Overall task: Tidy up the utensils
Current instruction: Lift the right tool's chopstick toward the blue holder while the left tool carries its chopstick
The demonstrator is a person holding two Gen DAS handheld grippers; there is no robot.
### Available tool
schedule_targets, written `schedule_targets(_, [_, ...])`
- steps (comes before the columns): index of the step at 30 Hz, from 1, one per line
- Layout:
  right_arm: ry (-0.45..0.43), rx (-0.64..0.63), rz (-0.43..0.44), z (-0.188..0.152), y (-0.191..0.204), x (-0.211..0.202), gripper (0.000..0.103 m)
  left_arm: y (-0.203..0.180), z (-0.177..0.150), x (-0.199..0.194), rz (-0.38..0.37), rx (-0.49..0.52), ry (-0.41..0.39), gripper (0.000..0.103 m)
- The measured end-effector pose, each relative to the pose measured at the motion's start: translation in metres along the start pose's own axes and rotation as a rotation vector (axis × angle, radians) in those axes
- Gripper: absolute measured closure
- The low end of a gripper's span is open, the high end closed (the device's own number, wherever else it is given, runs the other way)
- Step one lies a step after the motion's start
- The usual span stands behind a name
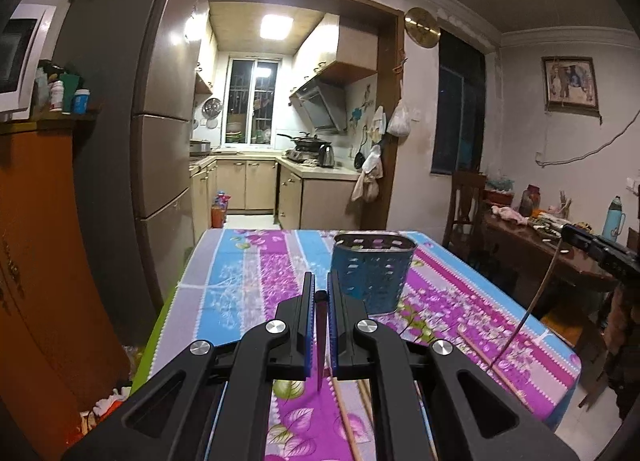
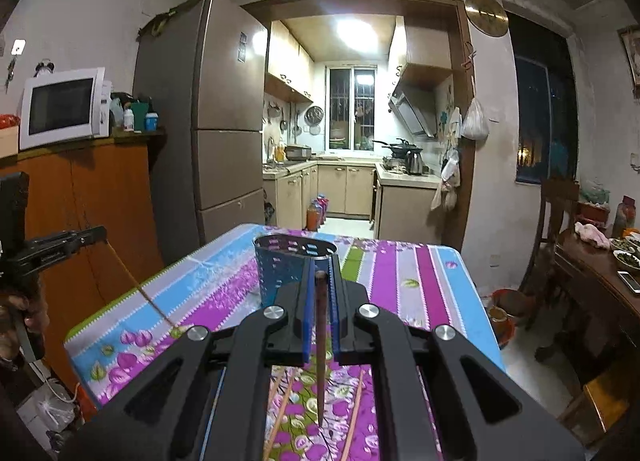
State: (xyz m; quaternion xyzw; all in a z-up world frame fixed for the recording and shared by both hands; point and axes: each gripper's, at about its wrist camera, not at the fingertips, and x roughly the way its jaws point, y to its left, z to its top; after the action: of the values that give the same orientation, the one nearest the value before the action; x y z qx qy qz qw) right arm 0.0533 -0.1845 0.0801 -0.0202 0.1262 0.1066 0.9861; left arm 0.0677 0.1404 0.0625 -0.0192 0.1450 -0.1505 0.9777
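While loose pale wooden chopsticks (image 1: 346,417) lie on the floral purple-and-blue tablecloth (image 1: 248,285), each gripper is clamped on one dark reddish-brown chopstick: left gripper (image 1: 321,293), right gripper (image 2: 320,277). Both sticks hang near-vertical, tips down (image 2: 320,345). Beyond, the perforated blue metal utensil holder (image 1: 372,273) looks empty; judged early stage.

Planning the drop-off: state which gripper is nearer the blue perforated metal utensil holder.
Right, narrowly. The right gripper points straight at the blue perforated metal utensil holder, fingertips overlapping it; the left gripper has it ahead, off to its right.
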Motion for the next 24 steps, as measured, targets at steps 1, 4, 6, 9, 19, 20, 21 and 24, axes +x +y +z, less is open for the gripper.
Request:
schedule_targets(1, [-0.002,0.002,0.005,0.002,0.000,0.000,0.098,-0.001,0.004,0.000,-0.005,-0.002,-0.004,0.096])
schedule_targets(4, [-0.011,0.014,0.029,0.009,-0.001,0.000,0.098,-0.003,0.014,-0.003,-0.009,0.009,-0.023,0.096])
schedule_targets(6, [-0.015,0.019,0.042,0.013,0.000,0.000,0.098,-0.003,0.021,-0.004,-0.017,0.008,-0.033,0.096])
schedule_targets(9, [-0.019,0.018,0.046,0.017,0.002,0.002,0.098,-0.006,0.028,-0.004,-0.023,0.015,-0.047,0.096])
schedule_targets(19, [-0.009,0.034,0.096,0.025,0.004,0.015,0.098,-0.020,0.036,0.016,-0.056,0.029,-0.061,0.096])
schedule_targets(20, [-0.003,0.034,0.102,0.028,0.003,0.019,0.098,-0.022,0.039,0.020,-0.062,0.031,-0.065,0.096])
schedule_targets(21, [0.001,0.030,0.106,0.031,0.005,0.023,0.098,-0.024,0.045,0.026,-0.071,0.032,-0.072,0.096])
schedule_targets(24, [0.002,0.016,0.109,0.046,0.005,0.039,0.098,-0.031,0.071,0.045,-0.089,0.053,-0.105,0.096])
